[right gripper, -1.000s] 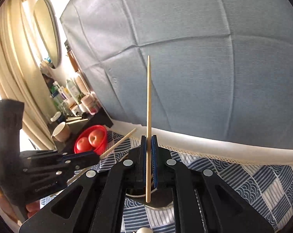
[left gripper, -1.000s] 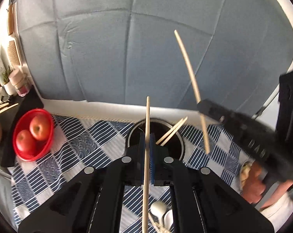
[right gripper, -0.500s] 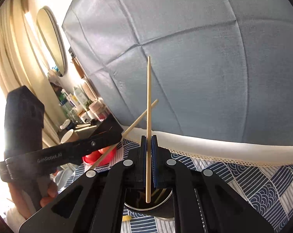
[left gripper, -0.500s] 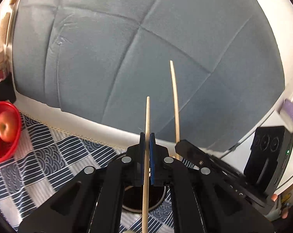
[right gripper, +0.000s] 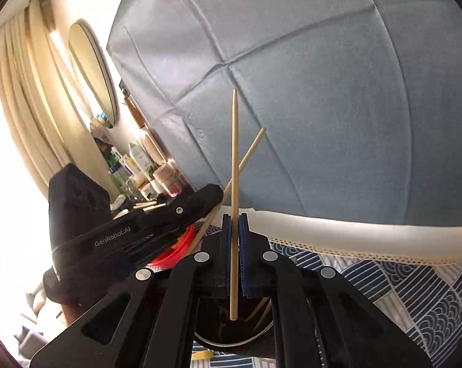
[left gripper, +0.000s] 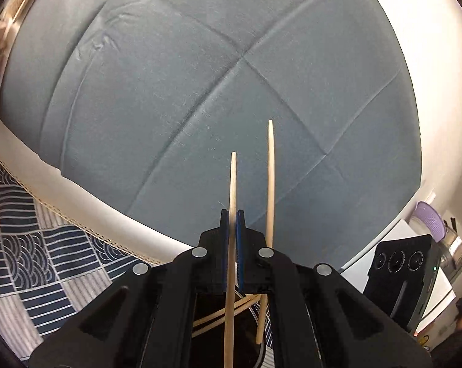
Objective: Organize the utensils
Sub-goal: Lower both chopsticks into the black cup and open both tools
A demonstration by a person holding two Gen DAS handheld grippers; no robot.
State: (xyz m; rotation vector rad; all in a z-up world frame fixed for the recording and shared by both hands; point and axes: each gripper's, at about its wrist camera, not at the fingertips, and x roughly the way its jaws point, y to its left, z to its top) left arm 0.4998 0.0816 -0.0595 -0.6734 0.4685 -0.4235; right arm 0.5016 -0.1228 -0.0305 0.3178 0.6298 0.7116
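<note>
Flanking dark holder (right gripper: pixel 231 334): red bowl (right gripper: pixel 172 253), patterned cloth (right gripper: pixel 414 291).

Creased blue-grey backdrop cloth (right gripper: pixel 323 98) fills 12 o'clock. Oval mirror (right gripper: pixel 91 70) and cream curtains (right gripper: pixel 19 98) at 10 o'clock, bright daylight at 9. Patterned blue tablecloth (right gripper: pixel 414 294) at 4 o'clock.

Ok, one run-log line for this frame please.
left gripper: shut on chopstick | right gripper: shut on second chopstick | both sticks above dark holder | holder contains other chopsticks
</note>
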